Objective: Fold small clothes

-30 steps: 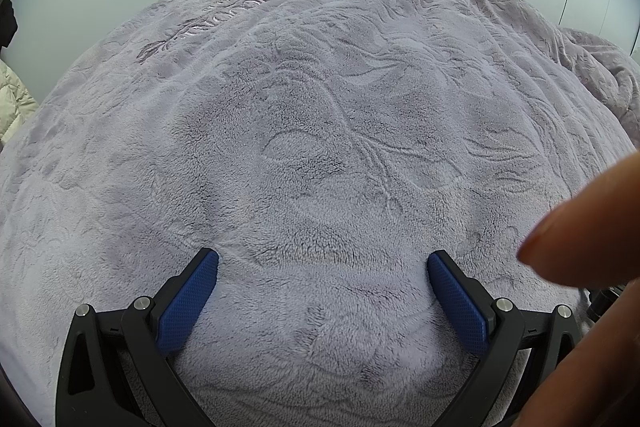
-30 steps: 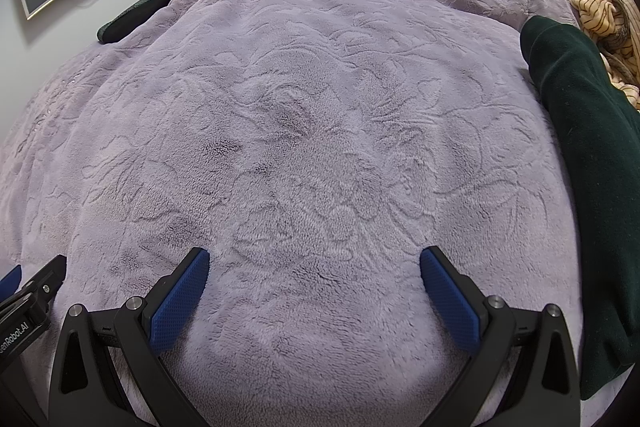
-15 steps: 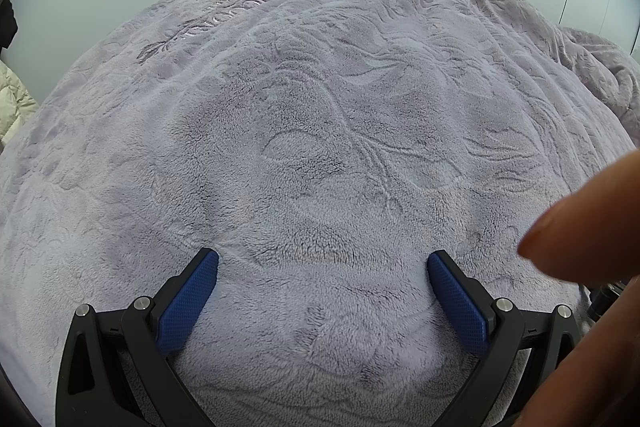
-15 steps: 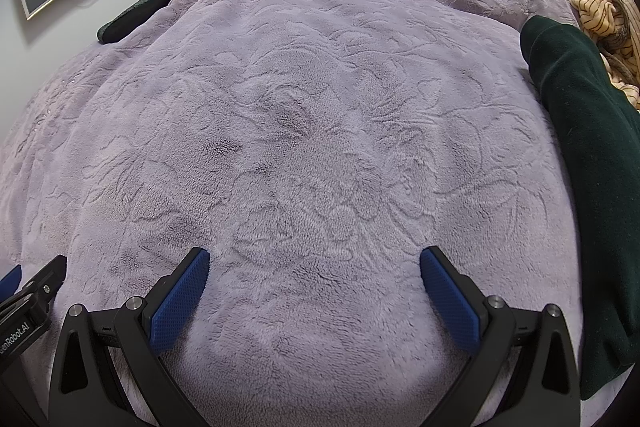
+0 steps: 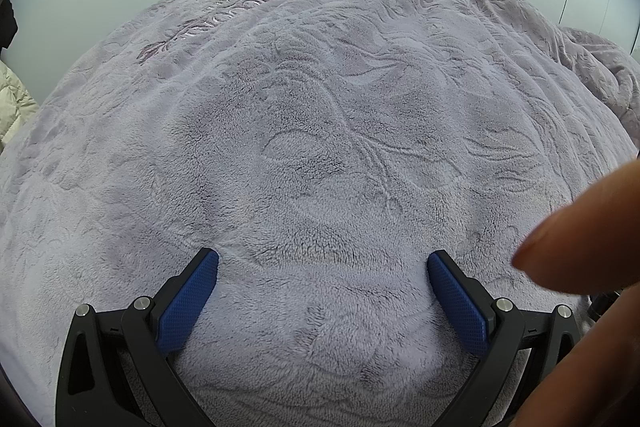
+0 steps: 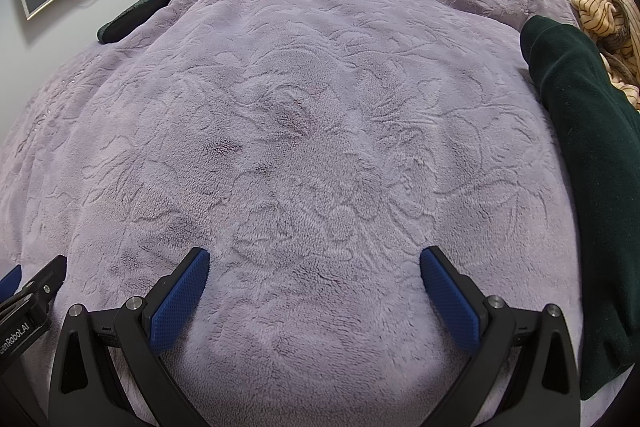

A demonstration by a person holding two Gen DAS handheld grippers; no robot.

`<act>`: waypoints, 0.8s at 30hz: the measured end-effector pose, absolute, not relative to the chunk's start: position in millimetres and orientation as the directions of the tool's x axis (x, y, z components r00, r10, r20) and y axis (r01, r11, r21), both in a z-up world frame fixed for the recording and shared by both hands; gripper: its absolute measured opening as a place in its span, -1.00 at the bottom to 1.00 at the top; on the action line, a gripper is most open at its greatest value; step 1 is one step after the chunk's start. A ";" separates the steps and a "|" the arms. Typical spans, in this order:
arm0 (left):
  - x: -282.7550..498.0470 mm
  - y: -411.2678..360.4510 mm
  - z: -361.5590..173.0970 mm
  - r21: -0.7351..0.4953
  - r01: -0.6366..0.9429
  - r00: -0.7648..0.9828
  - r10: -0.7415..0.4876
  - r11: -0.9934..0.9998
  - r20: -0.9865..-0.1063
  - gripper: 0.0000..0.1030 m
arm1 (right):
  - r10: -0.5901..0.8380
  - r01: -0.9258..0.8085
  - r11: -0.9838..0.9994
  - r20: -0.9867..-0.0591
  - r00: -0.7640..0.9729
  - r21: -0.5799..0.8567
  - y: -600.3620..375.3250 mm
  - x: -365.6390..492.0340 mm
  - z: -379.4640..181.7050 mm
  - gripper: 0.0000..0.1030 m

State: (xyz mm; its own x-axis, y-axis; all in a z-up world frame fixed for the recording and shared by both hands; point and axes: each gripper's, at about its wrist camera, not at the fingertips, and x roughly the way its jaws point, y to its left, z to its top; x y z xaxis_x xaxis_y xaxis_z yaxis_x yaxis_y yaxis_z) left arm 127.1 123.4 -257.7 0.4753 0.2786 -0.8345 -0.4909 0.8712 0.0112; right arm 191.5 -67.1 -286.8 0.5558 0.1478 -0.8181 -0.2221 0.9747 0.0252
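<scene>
Both tools spread wide, empty, low over the bed's blanket [image 5: 304, 131]: left tool [image 5: 323, 263] with a finger [image 5: 580, 239] beside it, right tool [image 6: 315, 261], dark green garment [image 6: 588, 163] along bed's right edge.

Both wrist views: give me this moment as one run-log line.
left claw open, empty | right claw open, empty | both over purple blanket | dark green garment lying at right, untouched | folding not started
</scene>
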 end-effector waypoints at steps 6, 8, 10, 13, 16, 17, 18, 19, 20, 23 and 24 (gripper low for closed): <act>127.2 123.2 -257.8 0.011 -0.491 0.475 0.279 0.871 -0.835 1.00 | 0.148 -0.222 0.975 -0.818 0.556 0.025 -67.1 191.5 -286.8 1.00; 127.1 123.6 -257.6 0.012 -0.491 0.475 0.279 0.871 -0.834 1.00 | 0.148 -0.222 0.975 -0.818 0.556 0.025 -67.0 191.5 -286.8 1.00; 127.3 123.3 -257.8 0.012 -0.491 0.475 0.279 0.871 -0.834 1.00 | 0.148 -0.222 0.975 -0.818 0.556 0.025 -67.0 191.5 -286.8 1.00; 127.6 123.0 -258.0 0.011 -0.491 0.475 0.278 0.871 -0.835 1.00 | 0.148 -0.222 0.975 -0.818 0.556 0.025 -67.0 191.5 -286.8 1.00; 127.8 123.2 -258.0 0.014 -0.491 0.472 0.279 0.871 -0.836 1.00 | 0.148 -0.222 0.975 -0.818 0.556 0.025 -67.0 191.5 -286.8 1.00; 127.2 123.9 -257.3 0.012 -0.491 0.473 0.279 0.871 -0.836 1.00 | 0.147 -0.222 0.975 -0.818 0.556 0.025 -67.1 191.4 -286.7 1.00; 128.3 123.0 -258.2 0.014 -0.490 0.474 0.280 0.871 -0.835 1.00 | 0.148 -0.222 0.975 -0.818 0.556 0.025 -67.1 191.5 -286.8 1.00; 128.5 123.1 -258.4 0.016 -0.490 0.473 0.281 0.872 -0.835 1.00 | 0.148 -0.222 0.975 -0.818 0.556 0.026 -67.2 191.6 -287.0 1.00; 128.7 123.0 -258.5 0.017 -0.490 0.473 0.282 0.872 -0.835 1.00 | 0.148 -0.222 0.975 -0.818 0.556 0.025 -67.0 191.5 -286.8 1.00; 128.8 123.2 -258.7 0.018 -0.489 0.473 0.283 0.872 -0.835 1.00 | 0.148 -0.222 0.975 -0.818 0.556 0.025 -67.1 191.5 -286.8 1.00; 128.7 123.3 -258.7 0.018 -0.489 0.473 0.283 0.872 -0.835 1.00 | 0.148 -0.222 0.975 -0.818 0.556 0.025 -67.0 191.5 -286.8 1.00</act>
State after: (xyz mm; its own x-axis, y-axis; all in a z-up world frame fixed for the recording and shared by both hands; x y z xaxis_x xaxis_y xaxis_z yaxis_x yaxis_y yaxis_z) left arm 128.7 123.3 -258.7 0.4727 0.2827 -0.8346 -0.4893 0.8719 0.0182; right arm 191.5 -67.0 -286.8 0.5558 0.1478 -0.8181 -0.2221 0.9747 0.0252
